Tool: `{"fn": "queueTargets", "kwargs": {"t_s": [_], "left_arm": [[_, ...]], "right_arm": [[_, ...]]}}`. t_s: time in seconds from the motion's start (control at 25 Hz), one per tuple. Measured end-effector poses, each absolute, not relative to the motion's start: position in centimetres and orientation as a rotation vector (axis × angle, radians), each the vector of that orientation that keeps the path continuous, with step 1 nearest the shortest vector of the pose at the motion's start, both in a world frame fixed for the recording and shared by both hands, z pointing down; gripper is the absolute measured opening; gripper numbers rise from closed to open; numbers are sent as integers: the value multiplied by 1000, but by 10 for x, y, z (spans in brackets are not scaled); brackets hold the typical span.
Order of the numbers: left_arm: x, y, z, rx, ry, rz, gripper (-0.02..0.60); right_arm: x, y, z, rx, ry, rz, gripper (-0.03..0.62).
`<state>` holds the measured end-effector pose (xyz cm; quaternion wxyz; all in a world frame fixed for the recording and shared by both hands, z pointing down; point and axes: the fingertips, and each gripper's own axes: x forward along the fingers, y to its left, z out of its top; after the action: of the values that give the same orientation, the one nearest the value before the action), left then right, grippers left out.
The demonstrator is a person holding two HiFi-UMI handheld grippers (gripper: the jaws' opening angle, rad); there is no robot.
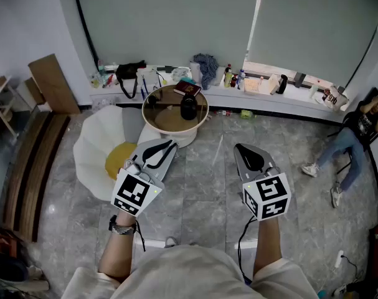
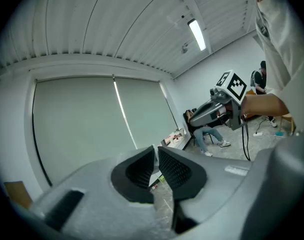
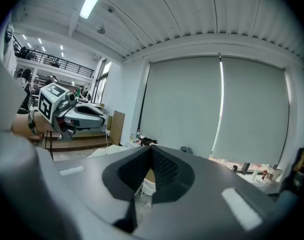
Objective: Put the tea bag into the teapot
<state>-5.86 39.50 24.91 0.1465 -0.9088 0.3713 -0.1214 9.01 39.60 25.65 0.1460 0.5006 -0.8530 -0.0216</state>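
A small black teapot (image 1: 188, 108) stands on a round wooden table (image 1: 167, 117) some way ahead of me, beside a dark red book or box (image 1: 187, 88). I cannot make out a tea bag in any view. Both grippers are held up in front of the person's body, well short of the table. The left gripper (image 1: 170, 144) has its jaws together with nothing between them, as the left gripper view (image 2: 156, 154) confirms. The right gripper (image 1: 238, 147) is likewise shut and empty (image 3: 151, 151). Both gripper views point mostly at the window blinds and ceiling.
A white shell chair with a yellow cushion (image 1: 104, 148) stands left of the table. A cluttered window ledge (image 1: 251, 83) runs behind it, with a black bag (image 1: 129, 73). A person (image 1: 354, 139) sits on the floor at right. A wooden bench (image 1: 33, 167) lies at left.
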Motion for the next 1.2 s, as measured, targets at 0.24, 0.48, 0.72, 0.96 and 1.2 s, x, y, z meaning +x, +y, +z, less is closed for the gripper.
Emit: {"fn": "queueTargets", "kwargs": {"t_s": [0.24,0.48,0.72,0.96,1.2], "left_arm": [[-50,390,250,-2608,1085,-357,28],[-36,396,264,-2607,1123,-375,28],[-32,398,277,-2626,1146,-409,28],[-35,373,283,-2627,1158,-398,28],[-43,319,293,-2647,1139,-376,28]], "right_arm": [[101,390,252,1463,-2503,-51,6],[119,393,262,1436,-2527,-23,7],[126,388,276,1426,-2541,45,6],[116,362,289,1393,-2540,58,8],[109,312,300,1408,-2524,81,8]]}}
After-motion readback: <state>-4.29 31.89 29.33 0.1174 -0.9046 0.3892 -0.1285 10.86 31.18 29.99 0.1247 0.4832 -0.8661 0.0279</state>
